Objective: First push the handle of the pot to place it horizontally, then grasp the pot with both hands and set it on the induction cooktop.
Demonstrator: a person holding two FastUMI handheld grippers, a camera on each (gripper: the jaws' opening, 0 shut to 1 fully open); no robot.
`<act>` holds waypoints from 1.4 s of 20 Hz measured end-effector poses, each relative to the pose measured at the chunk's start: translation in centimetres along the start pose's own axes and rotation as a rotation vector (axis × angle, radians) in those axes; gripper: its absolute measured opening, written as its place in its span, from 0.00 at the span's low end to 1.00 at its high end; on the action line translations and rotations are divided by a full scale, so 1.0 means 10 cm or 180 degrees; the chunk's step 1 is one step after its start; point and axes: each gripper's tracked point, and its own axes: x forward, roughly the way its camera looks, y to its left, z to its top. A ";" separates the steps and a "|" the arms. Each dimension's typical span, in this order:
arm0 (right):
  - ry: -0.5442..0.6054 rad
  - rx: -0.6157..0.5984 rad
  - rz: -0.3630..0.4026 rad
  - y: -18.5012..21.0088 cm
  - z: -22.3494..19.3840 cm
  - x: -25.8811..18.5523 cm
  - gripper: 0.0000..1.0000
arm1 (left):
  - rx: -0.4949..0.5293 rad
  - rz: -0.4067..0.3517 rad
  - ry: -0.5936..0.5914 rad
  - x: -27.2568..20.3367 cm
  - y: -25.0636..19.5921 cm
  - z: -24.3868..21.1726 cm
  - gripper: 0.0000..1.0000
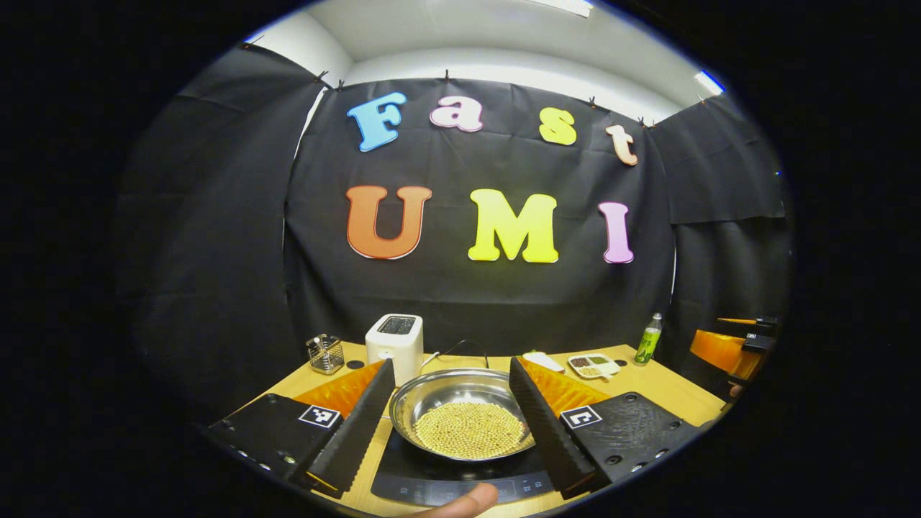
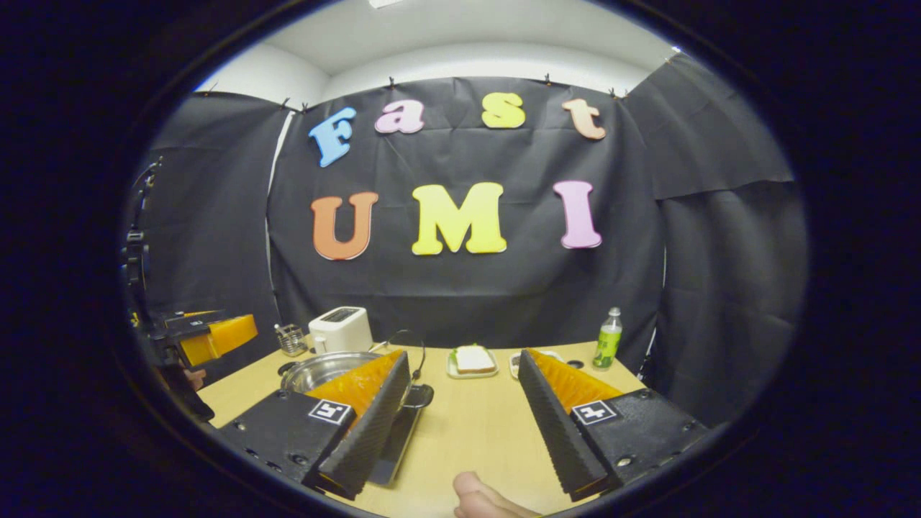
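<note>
A shiny round stainless-steel pot, filled with small pale yellow beads, is seen resting on the flat black glass induction cooktop, straight ahead between the ridged fingers of the left hand-held gripper, which are spread wide and touch nothing. The right hand-held gripper is likewise held spread over the smooth light wooden desk, with the pot's thin looped handle seen just beyond its left finger.
</note>
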 end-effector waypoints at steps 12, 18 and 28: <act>-0.0573 0.0184 -0.0305 -0.70 0.39 -1.10 0.96 | 0.0030 -0.0014 -0.0301 -0.84 -0.60 0.23 0.95; -0.0677 0.0135 -0.0438 -0.93 0.58 -1.35 0.96 | 0.0021 0.0039 -0.0384 -1.09 -0.62 0.43 0.95; -0.0430 0.0010 -0.0406 -0.73 0.56 -1.47 0.96 | 0.0010 0.0069 -0.0524 -1.46 -0.56 0.73 0.95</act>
